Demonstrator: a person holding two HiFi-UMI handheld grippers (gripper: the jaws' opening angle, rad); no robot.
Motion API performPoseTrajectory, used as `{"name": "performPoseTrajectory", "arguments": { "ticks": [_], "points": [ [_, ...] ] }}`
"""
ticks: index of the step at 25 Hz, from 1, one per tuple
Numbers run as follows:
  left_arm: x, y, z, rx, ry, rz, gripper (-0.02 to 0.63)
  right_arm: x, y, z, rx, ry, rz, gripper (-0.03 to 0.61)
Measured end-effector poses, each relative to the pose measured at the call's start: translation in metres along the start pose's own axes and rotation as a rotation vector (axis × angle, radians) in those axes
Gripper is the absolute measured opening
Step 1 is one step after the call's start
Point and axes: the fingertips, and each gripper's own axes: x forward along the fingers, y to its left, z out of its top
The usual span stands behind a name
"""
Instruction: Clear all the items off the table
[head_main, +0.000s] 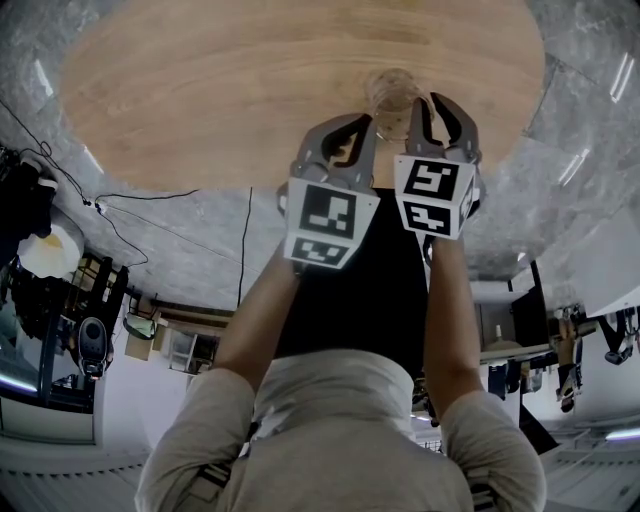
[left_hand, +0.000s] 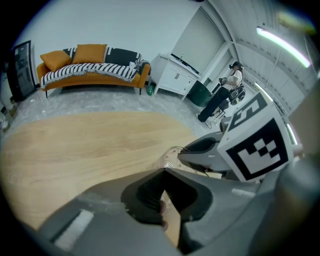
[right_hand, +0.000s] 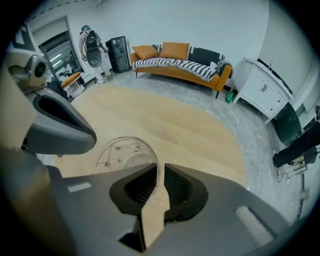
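We're looking down on a round wooden table (head_main: 250, 90), and one thing stands on it: a clear glass (right_hand: 122, 152) printed with a small dark leaf-and-stem pattern, close to the table's near edge. The right gripper (right_hand: 160, 175) is on it. Its two ribbed pads are drawn in tight on the glass wall, one inside the rim and one outside, and the rim's thin edge runs up between them. The glass is upright, its base on the wood.

The left gripper (left_hand: 164, 187) hangs just beside it, on the glass's left. Its fingers are together at the tips and grip nothing; the glass sits beyond them, apart from them. Both grippers are side by side over the table's near rim.

The only print we can read as a shape is on the marker cubes (head_main: 325, 225), bold black-and-white squares, no letters. Past the table we see an orange sofa (right_hand: 175, 60) with a striped throw, and a white cabinet (right_hand: 262, 85) to its right.
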Motion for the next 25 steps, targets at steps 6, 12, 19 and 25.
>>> {"name": "performPoseTrajectory", "arguments": {
  "ticks": [6, 12, 19, 25],
  "points": [
    [0.000, 0.001, -0.002, -0.009, 0.005, -0.009, 0.020, 0.007, 0.001, -0.001, -0.011, 0.015, -0.005, 0.052],
    [0.001, 0.000, -0.003, -0.016, 0.007, -0.010, 0.020, 0.014, -0.001, -0.005, -0.024, 0.026, -0.005, 0.052],
    [0.000, 0.000, -0.006, -0.023, 0.008, -0.007, 0.020, 0.019, -0.001, -0.010, -0.041, 0.040, -0.002, 0.052],
    [-0.005, -0.001, -0.010, -0.022, 0.015, -0.015, 0.020, 0.025, 0.003, -0.013, -0.048, 0.049, -0.005, 0.052]
  ]
}}
